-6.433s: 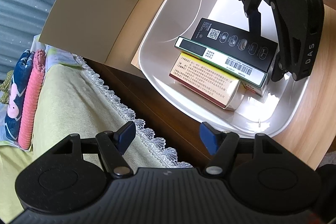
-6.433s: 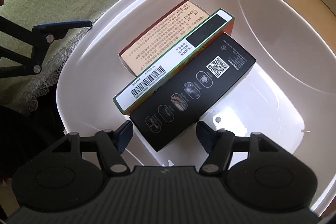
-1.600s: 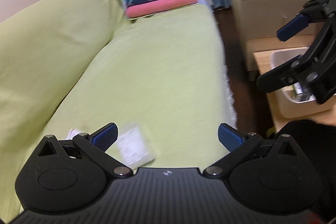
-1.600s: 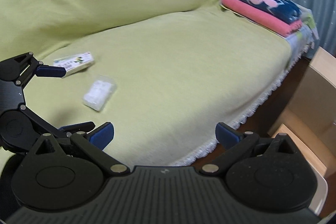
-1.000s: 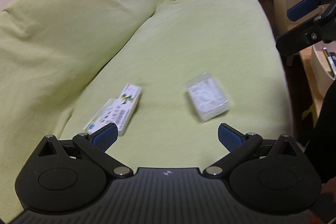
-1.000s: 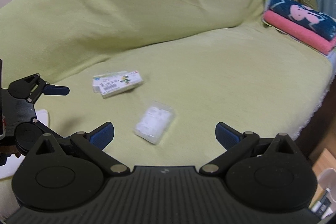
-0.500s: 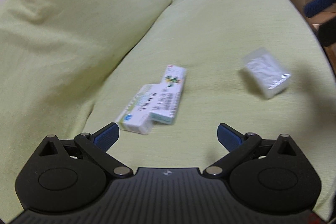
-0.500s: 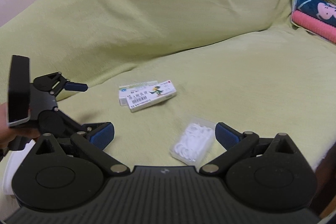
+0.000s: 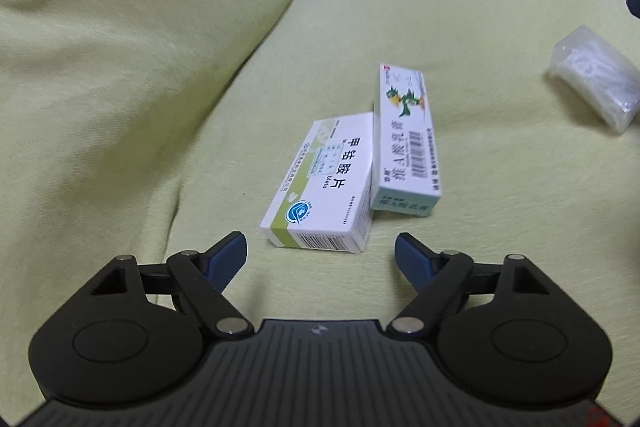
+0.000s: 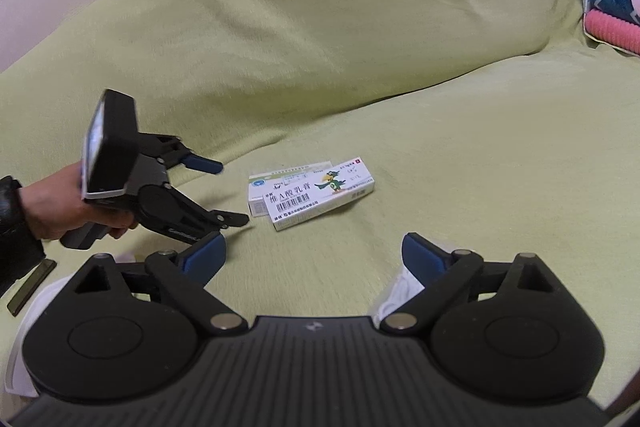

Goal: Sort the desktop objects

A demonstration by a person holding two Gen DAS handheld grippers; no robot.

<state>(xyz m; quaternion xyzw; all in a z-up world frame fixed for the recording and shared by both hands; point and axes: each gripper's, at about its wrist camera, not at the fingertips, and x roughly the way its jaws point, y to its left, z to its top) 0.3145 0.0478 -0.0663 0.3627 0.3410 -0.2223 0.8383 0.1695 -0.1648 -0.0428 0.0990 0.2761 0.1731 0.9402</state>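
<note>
Fingers (image 9: 228, 259) of the left gripper (image 9: 320, 257) are spread wide with nothing between them, low over a yellow-green sofa (image 9: 120, 47), the biggest thing in both views. The right gripper (image 10: 314, 253) has its blue-tipped fingers (image 10: 420, 251) equally wide apart and empty, though a white object peeks out just beneath its right finger, too hidden to identify. A person's hand (image 10: 60, 207) at nine o'clock in the right wrist view holds the left gripper by its handle.

On the seat, folded pink and blue cloths (image 10: 612, 15) sit far off at two o'clock in the right wrist view. Next in size, a white-and-green medicine box (image 9: 324, 187) lies flat at twelve o'clock, just ahead of the left gripper. Touching it along its right side is a long narrow box with a green bird picture (image 9: 404, 143), one end resting partly on the first box. Well apart, at two o'clock in the left wrist view, lies a small clear plastic case (image 9: 596, 77) of white pieces.
</note>
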